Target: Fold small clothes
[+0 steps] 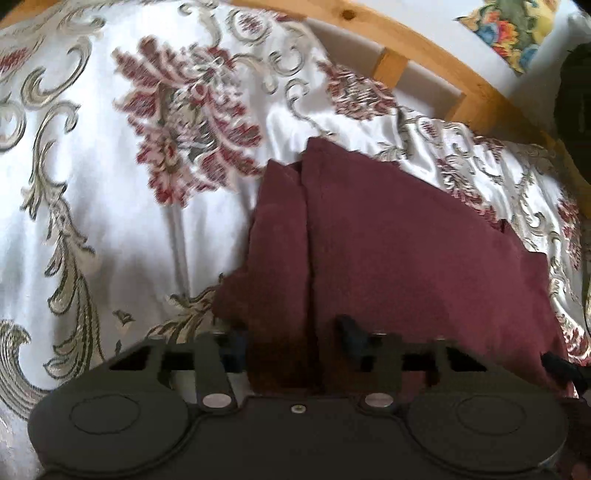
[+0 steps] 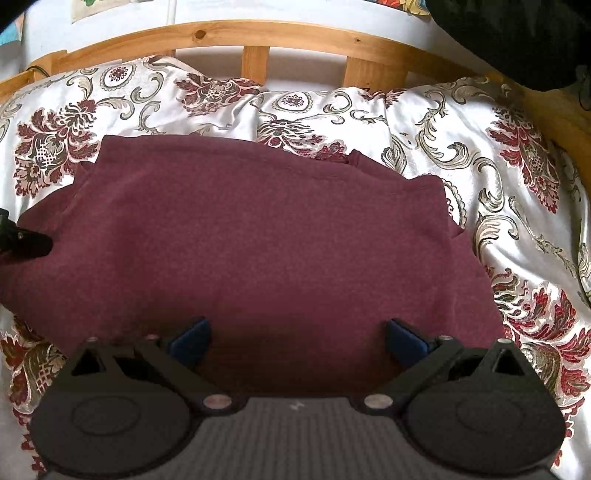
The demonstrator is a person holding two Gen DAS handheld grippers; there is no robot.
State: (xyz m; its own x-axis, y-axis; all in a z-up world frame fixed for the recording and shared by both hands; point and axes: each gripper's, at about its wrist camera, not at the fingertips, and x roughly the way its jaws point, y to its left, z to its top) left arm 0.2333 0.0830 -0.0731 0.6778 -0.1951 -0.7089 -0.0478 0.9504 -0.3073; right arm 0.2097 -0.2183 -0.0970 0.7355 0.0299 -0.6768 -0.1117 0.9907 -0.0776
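The left gripper (image 1: pixel 291 343) is pinching the maroon garment's (image 2: pixel 258 236) bunched near edge while the right gripper (image 2: pixel 297 341) is hovering wide open; next, probably, gripping and folding across the bedspread (image 2: pixel 498 155).

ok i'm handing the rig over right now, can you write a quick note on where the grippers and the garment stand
Left gripper: jaws partly closed around a bunched fold at the left edge of the maroon garment; whether the pads actually pinch it cannot be told.
Right gripper: open wide, its fingers straddling the garment's near edge, holding nothing.
Garment: spread on the floral bedspread, near the wooden bed rail; its left side is already doubled over in a lengthwise fold.
Done: that first side fold, it seems.
Left: secure the near edge with both grippers, fold the garment over, then flatten it.
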